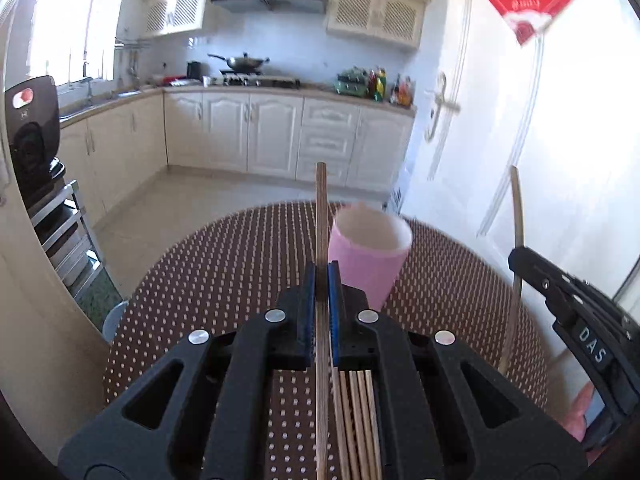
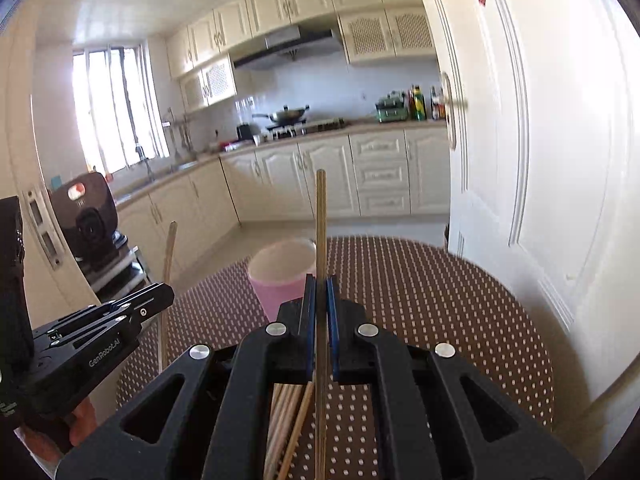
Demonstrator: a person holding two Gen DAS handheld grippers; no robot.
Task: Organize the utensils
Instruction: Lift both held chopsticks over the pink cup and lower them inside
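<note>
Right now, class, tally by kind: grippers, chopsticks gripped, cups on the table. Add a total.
Grippers: 2 (left gripper, right gripper)
Gripped chopsticks: 2 (left chopstick, right chopstick)
Pink cup: 1
Total: 5
Loose chopsticks on the table lie partly hidden, so uncounted.

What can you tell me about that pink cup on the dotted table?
The pink cup looks like smooth plastic, pink outside and white inside, tapering toward its base. It stands upright and appears empty on the brown dotted tablecloth, beyond both grippers. Nothing visibly touches it; the left gripper's chopstick only crosses in front.
</note>
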